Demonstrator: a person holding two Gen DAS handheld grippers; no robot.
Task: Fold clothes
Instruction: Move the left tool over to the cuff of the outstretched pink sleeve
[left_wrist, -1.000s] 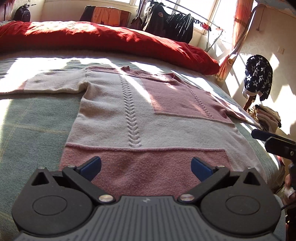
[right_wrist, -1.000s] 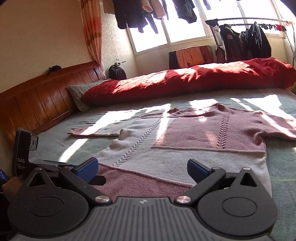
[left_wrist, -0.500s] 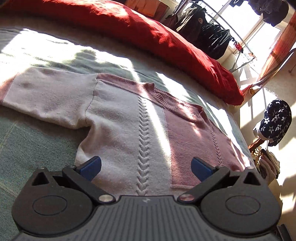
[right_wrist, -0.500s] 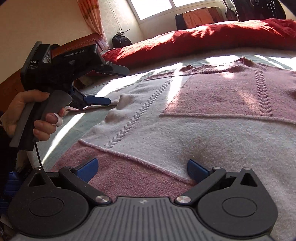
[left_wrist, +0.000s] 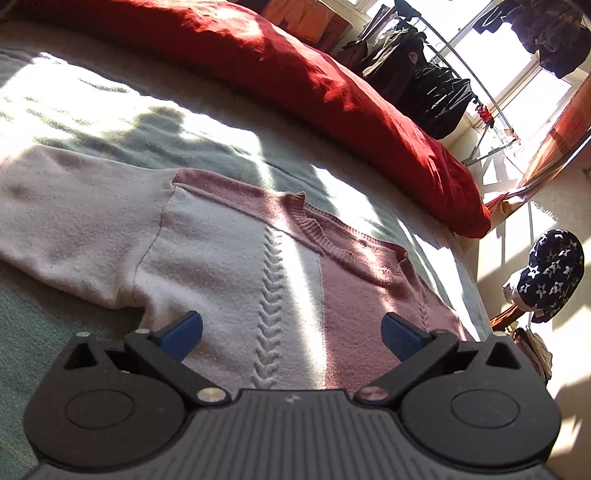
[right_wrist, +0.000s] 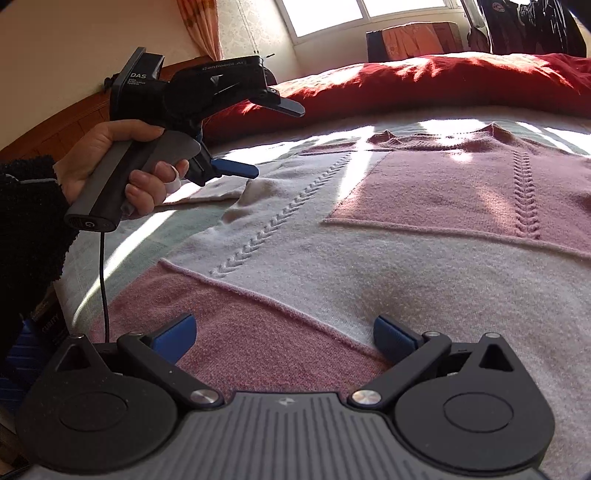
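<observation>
On the bed, the sweater (right_wrist: 369, 258) lies flat; the left gripper (right_wrist: 273, 138), jaws wide, hovers nearest its sleeve (left_wrist: 74, 221); the right gripper (right_wrist: 284, 338) gapes empty above the hem.

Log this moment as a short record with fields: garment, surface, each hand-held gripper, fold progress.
garment: pink and white knit sweater, spread flat, front up
surface: bed with green cover, red duvet beyond
left hand-held gripper: open, held in a hand, over the sweater's sleeve and armpit
right hand-held gripper: open, low over the pink hem band
fold progress: none visible yet
</observation>
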